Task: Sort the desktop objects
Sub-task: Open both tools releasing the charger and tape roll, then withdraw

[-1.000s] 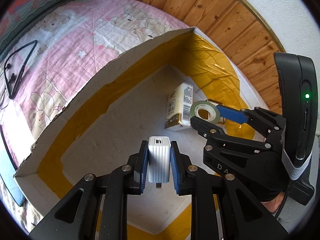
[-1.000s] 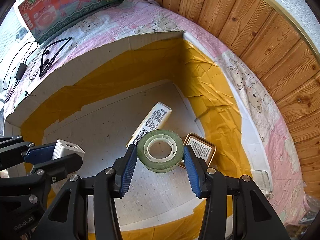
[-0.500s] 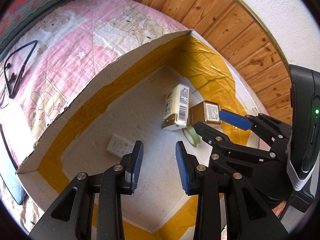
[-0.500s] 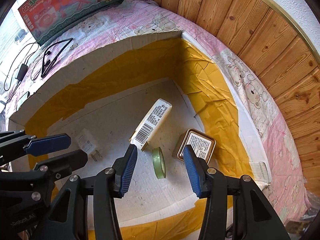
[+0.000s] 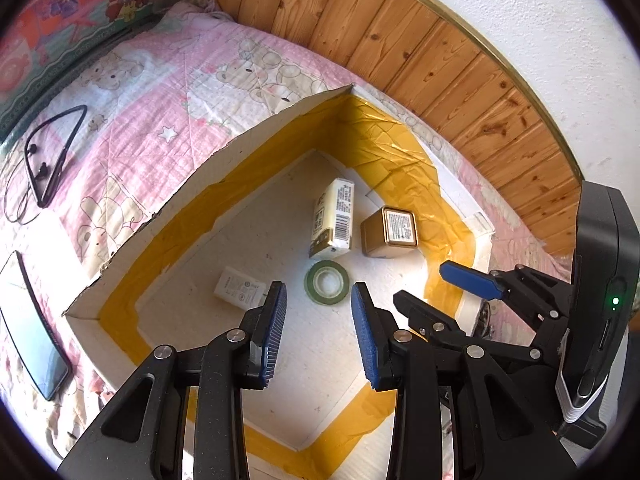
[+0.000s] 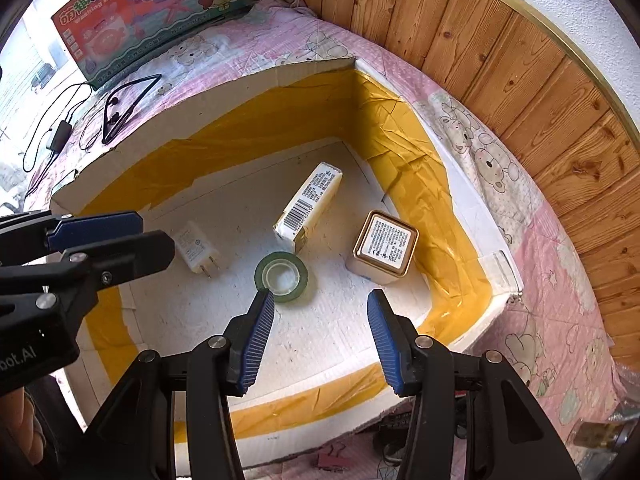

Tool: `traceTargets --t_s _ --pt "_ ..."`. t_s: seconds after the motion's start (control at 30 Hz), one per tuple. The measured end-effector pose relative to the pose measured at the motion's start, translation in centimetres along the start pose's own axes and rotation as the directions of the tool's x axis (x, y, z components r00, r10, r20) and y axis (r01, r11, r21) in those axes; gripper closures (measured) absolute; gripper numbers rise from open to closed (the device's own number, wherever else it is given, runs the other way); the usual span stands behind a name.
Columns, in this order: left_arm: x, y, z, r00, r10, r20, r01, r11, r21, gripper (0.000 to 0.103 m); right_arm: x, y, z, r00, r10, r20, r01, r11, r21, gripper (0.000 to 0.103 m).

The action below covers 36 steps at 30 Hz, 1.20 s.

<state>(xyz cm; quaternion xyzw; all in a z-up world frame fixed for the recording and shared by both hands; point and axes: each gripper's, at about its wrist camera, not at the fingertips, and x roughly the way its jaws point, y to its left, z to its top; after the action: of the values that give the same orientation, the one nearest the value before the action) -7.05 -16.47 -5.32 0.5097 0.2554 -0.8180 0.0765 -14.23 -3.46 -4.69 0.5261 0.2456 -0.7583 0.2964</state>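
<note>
An open white box [image 5: 168, 216] [image 6: 224, 92] lined with yellow tape holds a white charger plug [image 5: 239, 291] [image 6: 196, 247], a green tape roll [image 5: 326, 281] [image 6: 281, 276] lying flat, a cream carton [image 5: 334, 218] [image 6: 310, 204] and a gold tin [image 5: 390, 232] [image 6: 384, 246]. My left gripper [image 5: 318, 336] is open and empty above the box, over the plug and the roll. My right gripper [image 6: 320, 336] is open and empty above the box's near side; it also shows in the left wrist view [image 5: 436, 288].
The box sits on a pink quilt [image 5: 132, 92]. Neckband earphones [image 5: 48, 160] [image 6: 128, 104] and a phone [image 5: 32, 324] lie on the quilt to the left. A colourful toy box [image 6: 140, 12] stands at the back. A wood-panelled wall [image 6: 520, 72] runs along the right.
The left gripper opened and dropped the charger plug into the box. The right gripper opened and dropped the tape roll, which fell flat. Both grippers have lifted back from the box.
</note>
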Motion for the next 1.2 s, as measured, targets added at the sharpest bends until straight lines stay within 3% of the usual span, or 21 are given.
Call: traceTargets --t_s 0.57,0.93,1.2 --pt "-2.8 -0.9 -1.4 0.999 -0.011 0.046 0.011 1.000 0.014 0.067 -4.2 2.5 -2.7 0.999 0.009 0.053 -0.008 1.000 -0.022 0.047" --pt "-4.1 -2.1 -2.6 0.998 -0.013 0.066 0.008 0.998 0.062 0.067 -7.3 2.6 -6.0 0.987 0.017 0.160 -0.019 1.000 0.010 0.047" --pt "-5.1 -2.9 -4.0 0.996 -0.014 0.086 0.006 0.996 0.089 0.067 -9.4 2.2 -8.7 0.966 0.050 0.252 -0.069 0.995 0.067 0.047"
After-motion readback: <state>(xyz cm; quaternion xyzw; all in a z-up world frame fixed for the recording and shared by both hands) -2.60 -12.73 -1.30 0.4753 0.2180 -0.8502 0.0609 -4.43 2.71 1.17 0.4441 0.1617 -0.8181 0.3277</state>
